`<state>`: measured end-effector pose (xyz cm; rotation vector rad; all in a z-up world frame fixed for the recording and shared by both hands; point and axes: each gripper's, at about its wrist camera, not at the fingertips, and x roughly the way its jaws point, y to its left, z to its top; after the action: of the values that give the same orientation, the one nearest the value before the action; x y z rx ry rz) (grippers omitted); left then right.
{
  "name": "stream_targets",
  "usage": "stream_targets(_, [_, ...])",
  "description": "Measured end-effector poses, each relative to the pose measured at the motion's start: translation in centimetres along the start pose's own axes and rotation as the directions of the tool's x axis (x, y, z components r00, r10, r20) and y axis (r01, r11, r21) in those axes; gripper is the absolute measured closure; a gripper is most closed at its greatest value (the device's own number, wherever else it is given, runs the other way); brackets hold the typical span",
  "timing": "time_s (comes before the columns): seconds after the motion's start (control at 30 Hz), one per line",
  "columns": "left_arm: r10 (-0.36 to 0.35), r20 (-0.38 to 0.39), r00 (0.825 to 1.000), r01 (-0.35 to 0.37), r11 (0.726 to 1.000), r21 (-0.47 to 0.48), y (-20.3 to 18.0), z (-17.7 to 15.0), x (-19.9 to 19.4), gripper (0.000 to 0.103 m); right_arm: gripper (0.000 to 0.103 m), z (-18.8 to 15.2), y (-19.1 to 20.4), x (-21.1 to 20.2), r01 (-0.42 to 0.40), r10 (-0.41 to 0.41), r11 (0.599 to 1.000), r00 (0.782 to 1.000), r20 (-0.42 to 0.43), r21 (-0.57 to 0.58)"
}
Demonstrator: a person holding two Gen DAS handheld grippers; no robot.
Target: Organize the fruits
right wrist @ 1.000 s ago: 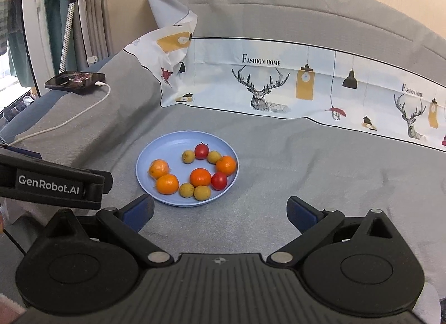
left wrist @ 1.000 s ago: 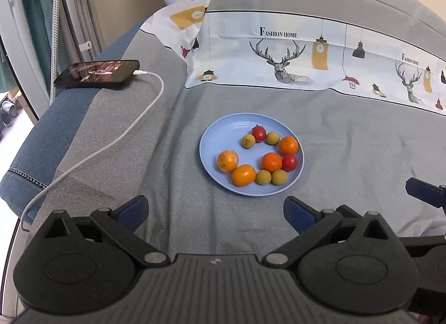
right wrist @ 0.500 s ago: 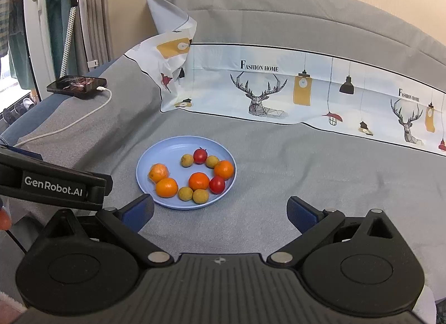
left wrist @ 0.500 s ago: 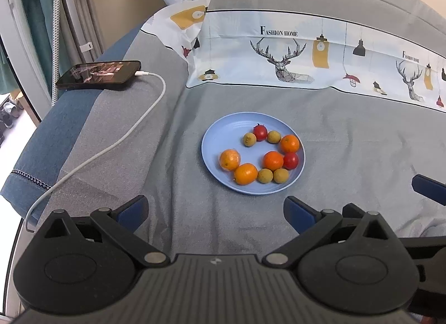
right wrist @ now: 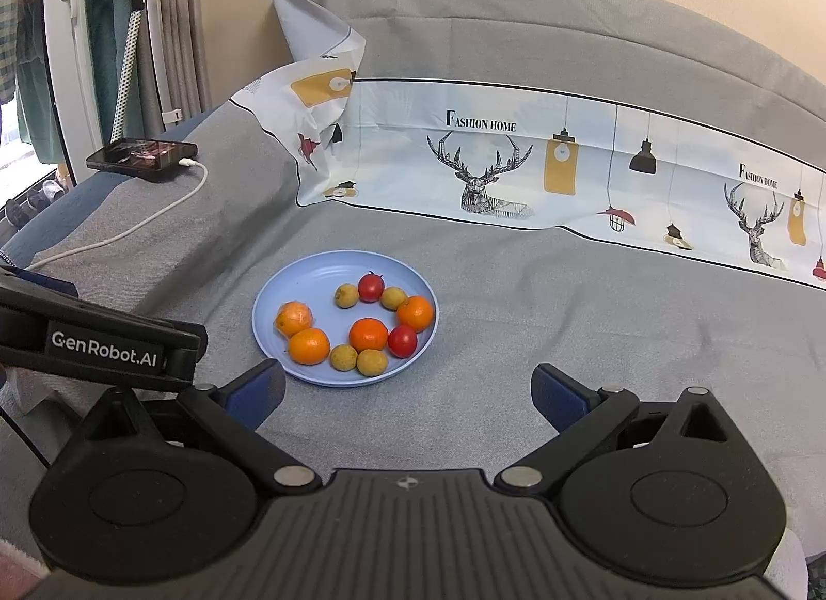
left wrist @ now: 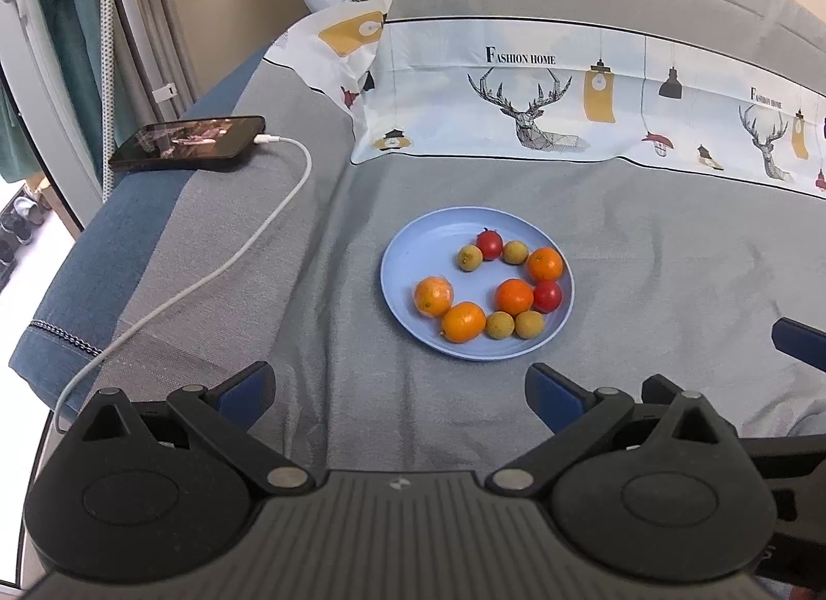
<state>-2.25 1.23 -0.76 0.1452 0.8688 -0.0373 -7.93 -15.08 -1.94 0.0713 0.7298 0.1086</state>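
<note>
A light blue plate (left wrist: 413, 249) (right wrist: 304, 285) sits on the grey bedspread. It holds several small oranges (left wrist: 463, 322) (right wrist: 308, 346), two red tomatoes (left wrist: 489, 244) (right wrist: 370, 287) and several tan-green longans (left wrist: 470, 257) (right wrist: 346, 295), laid in a ring. My left gripper (left wrist: 400, 388) is open and empty, held back from the plate's near edge. My right gripper (right wrist: 408, 393) is open and empty, just in front of the plate's near right edge. The left gripper's body (right wrist: 98, 342) shows at the left of the right wrist view.
A black phone (left wrist: 188, 143) (right wrist: 142, 158) lies at the bed's far left edge with a white cable (left wrist: 242, 249) trailing toward me. A printed deer pillowcase (left wrist: 568, 99) (right wrist: 516, 171) lies behind the plate. The bed edge drops off at the left.
Both grippers have drawn back and risen slightly, so the plate looks a little farther off. Fruits and plate have not moved. Both grippers stay open.
</note>
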Motion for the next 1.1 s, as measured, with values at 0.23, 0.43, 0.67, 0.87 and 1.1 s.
stream_targets(0.23, [-0.001, -0.007, 1.000, 0.001, 1.000, -0.001, 0.07, 0.02, 0.05, 0.000, 0.002, -0.02, -0.06, 0.03, 0.001, -0.001, 1.000, 1.000, 0.000, 0.001])
stream_targets(0.43, [0.002, -0.009, 1.000, -0.002, 1.000, 0.001, 0.01, -0.01, 0.13, 0.000, 0.002, -0.05, -0.17, 0.11, 0.002, -0.002, 1.000, 1.000, -0.002, 0.005])
stream_targets(0.67, [0.003, -0.007, 1.000, -0.003, 1.000, 0.005, -0.11, -0.05, 0.15, 0.000, 0.002, -0.06, -0.20, 0.12, 0.001, -0.001, 1.000, 1.000, -0.004, 0.005])
stream_targets(0.87, [0.004, -0.007, 1.000, -0.004, 1.000, 0.005, -0.13, -0.07, 0.16, 0.000, 0.002, -0.03, -0.23, 0.12, 0.000, 0.000, 1.000, 1.000, -0.004, 0.005])
stream_targets(1.1, [0.006, -0.008, 1.000, -0.006, 1.000, 0.007, -0.15, -0.09, 0.20, 0.000, 0.002, -0.11, -0.28, 0.16, 0.000, 0.000, 1.000, 1.000, -0.007, 0.006])
